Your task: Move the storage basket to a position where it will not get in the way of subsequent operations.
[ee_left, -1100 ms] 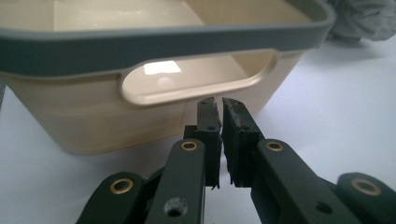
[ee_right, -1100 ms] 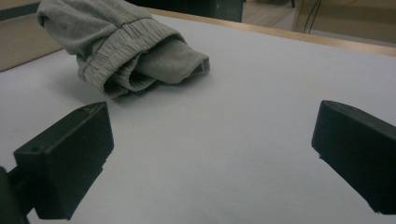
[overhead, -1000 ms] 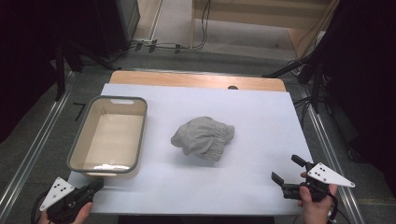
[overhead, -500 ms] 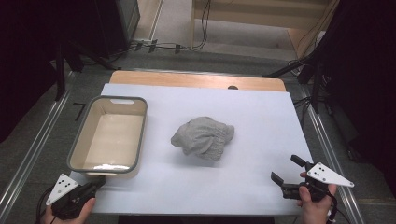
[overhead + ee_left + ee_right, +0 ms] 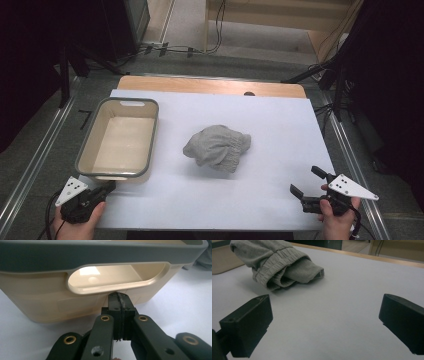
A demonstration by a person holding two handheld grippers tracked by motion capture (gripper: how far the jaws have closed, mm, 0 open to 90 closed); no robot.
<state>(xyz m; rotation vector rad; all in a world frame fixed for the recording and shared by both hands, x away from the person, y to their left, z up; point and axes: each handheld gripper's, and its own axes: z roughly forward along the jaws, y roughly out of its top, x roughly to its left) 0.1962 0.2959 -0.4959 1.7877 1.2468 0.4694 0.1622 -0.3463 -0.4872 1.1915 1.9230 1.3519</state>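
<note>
A: So, your grey sweatpants (image 5: 218,147) sit bunched mid-table on the white sheet (image 5: 280,130), elastic waistband toward your right gripper (image 5: 306,189), whose jaws are spread wide and empty.

B: Risk?

A: Pinch one loose fold and they'll likely unroll, dragging. Your left gripper (image 5: 119,298), jaws pressed together holding nothing, nearly touches the beige tub (image 5: 85,155); you could nudge it.

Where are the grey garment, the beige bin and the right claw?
grey garment (image 5: 218,148): high view, middle of the bundle.
beige bin (image 5: 151,125): high view, right rim.
right claw (image 5: 306,184): high view, midway between its open jaws.
</note>
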